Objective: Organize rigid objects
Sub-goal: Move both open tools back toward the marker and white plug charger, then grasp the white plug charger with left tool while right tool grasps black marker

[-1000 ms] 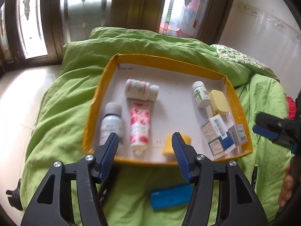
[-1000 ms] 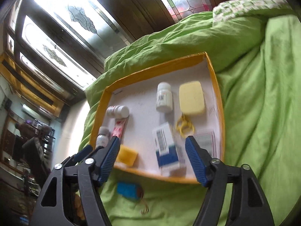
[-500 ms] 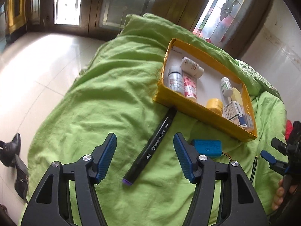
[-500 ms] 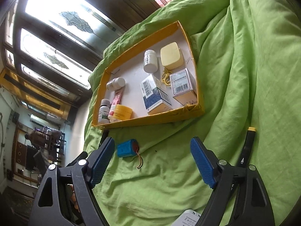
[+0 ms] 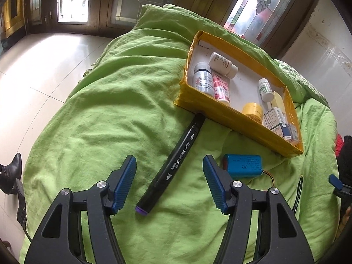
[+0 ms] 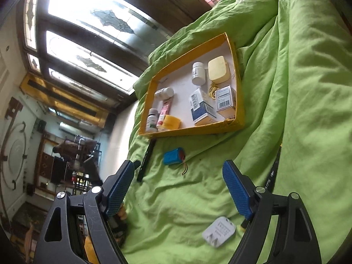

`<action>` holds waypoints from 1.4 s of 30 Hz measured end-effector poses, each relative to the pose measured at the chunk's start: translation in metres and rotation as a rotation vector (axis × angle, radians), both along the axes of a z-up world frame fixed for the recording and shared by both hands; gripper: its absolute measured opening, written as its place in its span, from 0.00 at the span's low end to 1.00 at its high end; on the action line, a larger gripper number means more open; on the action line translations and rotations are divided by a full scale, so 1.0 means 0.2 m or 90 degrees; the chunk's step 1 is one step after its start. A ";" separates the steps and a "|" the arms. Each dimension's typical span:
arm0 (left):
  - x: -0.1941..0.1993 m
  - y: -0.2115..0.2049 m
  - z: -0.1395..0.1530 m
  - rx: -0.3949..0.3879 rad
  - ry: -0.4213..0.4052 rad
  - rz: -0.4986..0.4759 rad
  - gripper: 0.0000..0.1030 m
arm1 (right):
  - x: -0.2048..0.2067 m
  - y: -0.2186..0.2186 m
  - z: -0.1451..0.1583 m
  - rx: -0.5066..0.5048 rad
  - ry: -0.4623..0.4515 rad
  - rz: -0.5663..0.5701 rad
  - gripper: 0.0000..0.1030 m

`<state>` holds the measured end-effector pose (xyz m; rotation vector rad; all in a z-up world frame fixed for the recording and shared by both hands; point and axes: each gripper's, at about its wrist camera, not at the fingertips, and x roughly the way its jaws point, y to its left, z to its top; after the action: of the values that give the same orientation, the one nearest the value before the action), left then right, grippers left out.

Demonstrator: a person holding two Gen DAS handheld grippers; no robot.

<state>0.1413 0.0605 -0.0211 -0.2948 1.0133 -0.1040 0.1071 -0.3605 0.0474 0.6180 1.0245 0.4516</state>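
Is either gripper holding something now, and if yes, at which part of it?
Nothing is held. The left gripper has open jaws around the black marker, not touching it. The right gripper is open over bare green bedding.

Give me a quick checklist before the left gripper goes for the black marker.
1. Left gripper open: ok.
2. Black marker lined up between its fingers: ok, not yet touched.
3. Marker free of clutter: not ok, far tip meets the yellow tray wall.
4. Blue battery pack clear of the grasp: ok, beside it.
5. Room left in tray: ok.
6. Right gripper empty: ok.
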 end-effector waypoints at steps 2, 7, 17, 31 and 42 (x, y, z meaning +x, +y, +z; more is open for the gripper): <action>0.01 -0.02 -0.01 0.005 0.002 -0.008 0.60 | -0.03 0.00 0.01 -0.011 0.016 0.001 0.76; 0.01 -0.08 0.00 0.021 -0.005 -0.033 0.60 | -0.08 0.05 -0.15 -0.071 0.089 -0.039 0.70; -0.32 -0.50 0.19 0.061 -0.065 -0.203 0.60 | -0.05 0.12 -0.39 -0.270 0.162 -0.063 0.27; -0.72 -1.28 -0.03 0.192 -0.038 -0.513 0.60 | -0.06 0.04 -0.32 -0.207 0.161 -0.099 0.43; -0.58 -1.26 -0.09 0.114 -0.011 -0.476 0.38 | -0.05 0.08 -0.35 -0.297 0.191 -0.117 0.45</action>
<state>0.0252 -0.1915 -0.0395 0.2604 1.0651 -0.6858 0.0969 -0.3452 -0.0230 0.3591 1.2925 -0.0503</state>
